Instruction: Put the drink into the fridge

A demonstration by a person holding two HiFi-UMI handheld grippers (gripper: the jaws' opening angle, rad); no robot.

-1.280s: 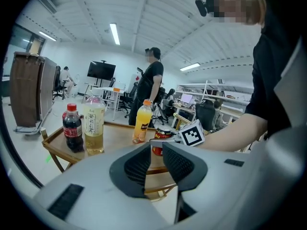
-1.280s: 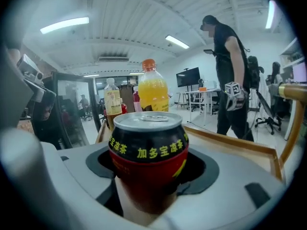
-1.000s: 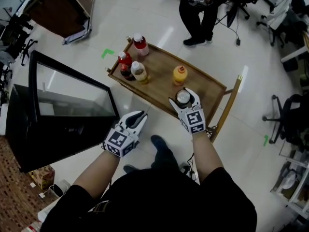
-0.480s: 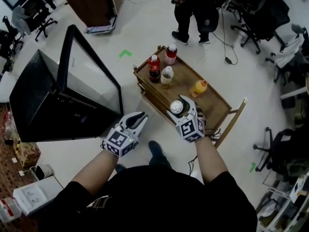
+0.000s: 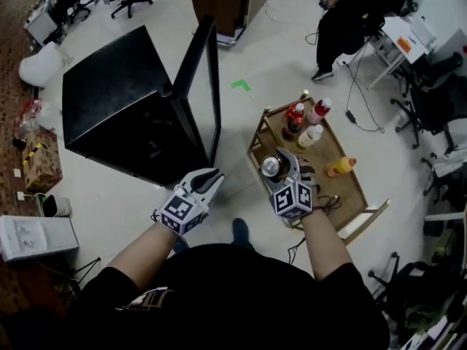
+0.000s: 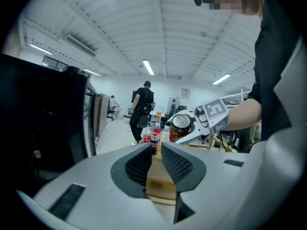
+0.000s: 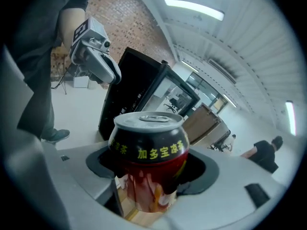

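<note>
A dark red drink can (image 7: 148, 147) with yellow print stands upright between the jaws of my right gripper (image 5: 276, 165), which is shut on its sides. In the head view the can (image 5: 271, 167) hangs in the air over the near left corner of the wooden cart (image 5: 352, 189). My left gripper (image 5: 216, 174) is level with it on the left, empty, jaws almost together. The black fridge (image 5: 124, 100) stands ahead and left, its door (image 5: 206, 86) swung open towards me. In the left gripper view the can (image 6: 181, 124) shows ahead, past the jaws.
Two red bottles (image 5: 294, 119), a pale bottle (image 5: 310, 135) and an orange bottle (image 5: 340, 166) stand on the cart. A person (image 5: 350, 20) stands beyond it. A cardboard box (image 5: 40, 162) and a white unit (image 5: 33, 235) lie on the floor at left.
Both grippers have swung left from the cart towards the fridge. The can went with the right gripper, off the cart top. The fridge and its open door now sit nearer the middle of the view.
</note>
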